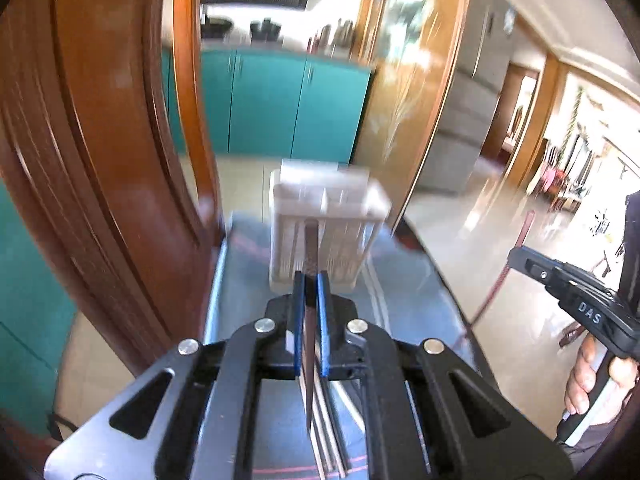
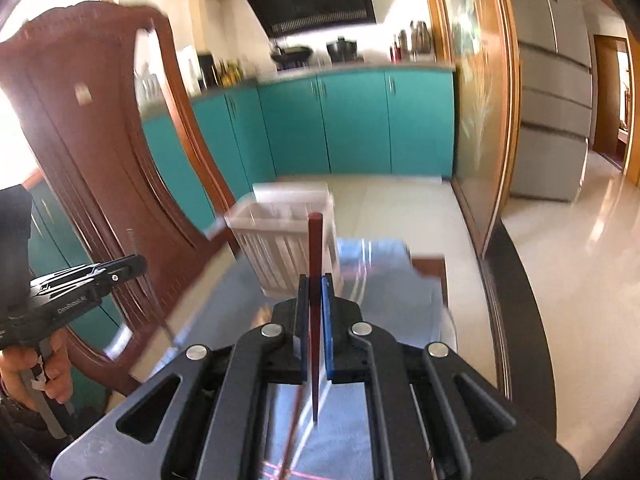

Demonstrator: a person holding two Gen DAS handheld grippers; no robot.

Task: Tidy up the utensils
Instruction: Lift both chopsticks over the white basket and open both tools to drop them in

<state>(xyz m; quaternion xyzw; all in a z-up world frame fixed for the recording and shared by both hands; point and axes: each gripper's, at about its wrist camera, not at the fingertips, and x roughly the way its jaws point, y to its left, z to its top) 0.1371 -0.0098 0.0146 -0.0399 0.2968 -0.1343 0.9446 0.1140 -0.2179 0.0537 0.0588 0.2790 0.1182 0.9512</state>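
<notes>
Left gripper: the left gripper (image 1: 311,280) is seen clenched on a dark brown chopstick (image 1: 310,248), which is pinched between the blue pads (image 1: 322,292) and stands roughly upright.
Right gripper: the right gripper (image 2: 316,282) is seen clamped on a reddish-brown chopstick (image 2: 315,248), also held upright between its pads.
Utensil holder: a white slatted utensil holder (image 1: 328,220) is placed on the blue cloth (image 1: 248,264), just ahead of both grippers; its compartments are blurred.
Loose utensils: pale chopsticks (image 1: 330,432) are seen lying on the cloth below the left gripper.
Surroundings: a brown wooden chair (image 2: 92,128) is placed left of the holder, with teal cabinets (image 2: 352,120) behind.
</notes>
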